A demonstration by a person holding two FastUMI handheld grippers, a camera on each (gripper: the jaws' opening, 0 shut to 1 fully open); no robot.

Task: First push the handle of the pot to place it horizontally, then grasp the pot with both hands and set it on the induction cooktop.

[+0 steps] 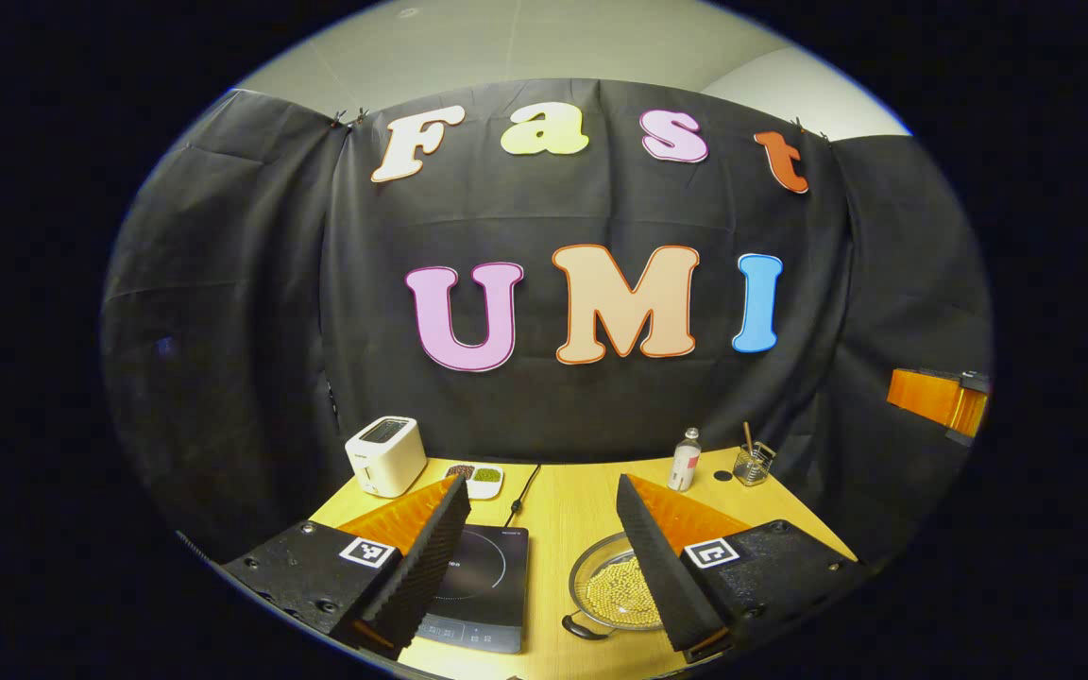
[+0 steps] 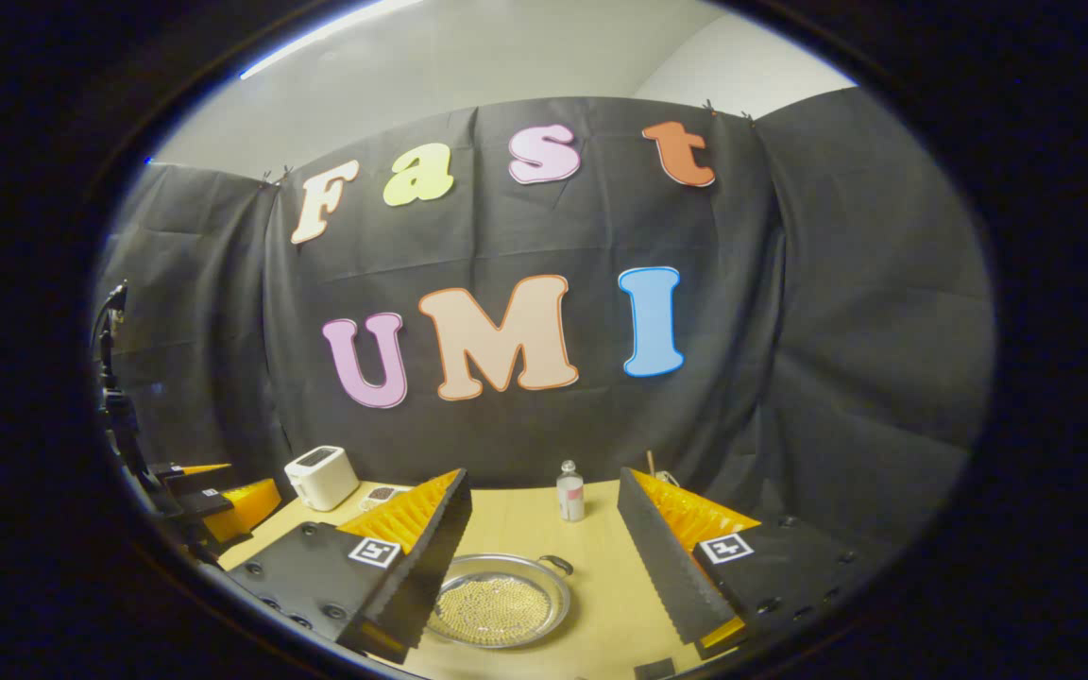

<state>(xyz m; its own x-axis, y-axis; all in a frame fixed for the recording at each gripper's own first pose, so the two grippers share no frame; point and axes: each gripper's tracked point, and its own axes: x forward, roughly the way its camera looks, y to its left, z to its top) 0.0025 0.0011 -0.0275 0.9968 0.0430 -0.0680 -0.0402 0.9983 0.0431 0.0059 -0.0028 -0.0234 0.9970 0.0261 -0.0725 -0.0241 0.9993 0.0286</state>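
A shallow metal pot (image 1: 605, 586) full of small pale beads sits on the wooden table (image 1: 563, 510), just right of the black induction cooktop (image 1: 487, 576). One dark loop handle (image 1: 582, 628) points toward the near left. My left gripper (image 1: 540, 482) hovers open above the front of the table, its right finger overlapping the pot's right side. In the right gripper view the pot (image 2: 501, 600) lies low between the fingers, with a loop handle (image 2: 555, 564) at its far right. My right gripper (image 2: 542, 477) is open and holds nothing.
At the back left stand a white toaster (image 1: 385, 455) and a small dish of beans (image 1: 478, 479). A small bottle (image 1: 686, 460) and a glass cup (image 1: 752, 463) stand at the back right. A cord (image 1: 525, 486) runs from the cooktop to the wall.
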